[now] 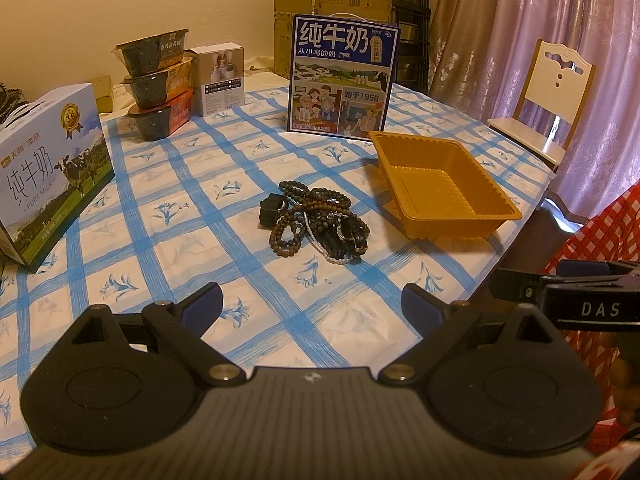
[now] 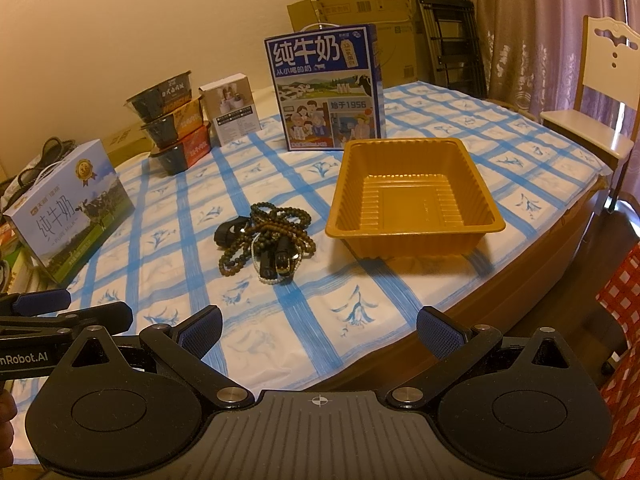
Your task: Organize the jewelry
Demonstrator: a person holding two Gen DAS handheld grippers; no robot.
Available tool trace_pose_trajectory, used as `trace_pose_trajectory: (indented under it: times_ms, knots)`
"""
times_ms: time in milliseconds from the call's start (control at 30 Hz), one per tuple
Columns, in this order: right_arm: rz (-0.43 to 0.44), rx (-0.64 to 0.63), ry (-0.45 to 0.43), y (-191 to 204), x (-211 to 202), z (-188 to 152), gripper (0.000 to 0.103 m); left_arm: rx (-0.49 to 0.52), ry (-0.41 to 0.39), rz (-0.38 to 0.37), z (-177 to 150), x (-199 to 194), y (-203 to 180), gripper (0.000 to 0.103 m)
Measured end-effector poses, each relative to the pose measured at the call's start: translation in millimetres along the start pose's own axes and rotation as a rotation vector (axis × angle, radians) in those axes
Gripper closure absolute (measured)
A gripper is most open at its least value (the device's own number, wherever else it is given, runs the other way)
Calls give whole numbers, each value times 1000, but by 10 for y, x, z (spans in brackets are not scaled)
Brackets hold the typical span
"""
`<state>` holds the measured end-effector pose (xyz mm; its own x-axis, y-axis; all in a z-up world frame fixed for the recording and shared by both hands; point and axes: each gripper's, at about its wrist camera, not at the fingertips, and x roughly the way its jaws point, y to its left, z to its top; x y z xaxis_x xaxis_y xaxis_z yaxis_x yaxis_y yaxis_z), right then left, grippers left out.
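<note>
Right wrist view: jewelry tangle elongated toward camera, beside tray.

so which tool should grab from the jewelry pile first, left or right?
Left, marginally. The jewelry pile lies almost dead ahead of the left tool; from the right tool it sits off to the left. The tray is empty. Both open.
</note>
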<state>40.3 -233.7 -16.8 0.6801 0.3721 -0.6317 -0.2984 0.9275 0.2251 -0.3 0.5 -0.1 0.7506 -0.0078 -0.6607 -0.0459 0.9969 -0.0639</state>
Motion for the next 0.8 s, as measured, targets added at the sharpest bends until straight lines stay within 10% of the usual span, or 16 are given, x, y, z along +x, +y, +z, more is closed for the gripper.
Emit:
trace_pose_trajectory:
  times_ms: [533,800]
  knots:
    - [1,-2,-19,10,62,58,0,0,-5,-4,86,-18,-1,8]
    - [10,50,-168,-260,299,101,0,18,-4,-3,219,373,19,8]
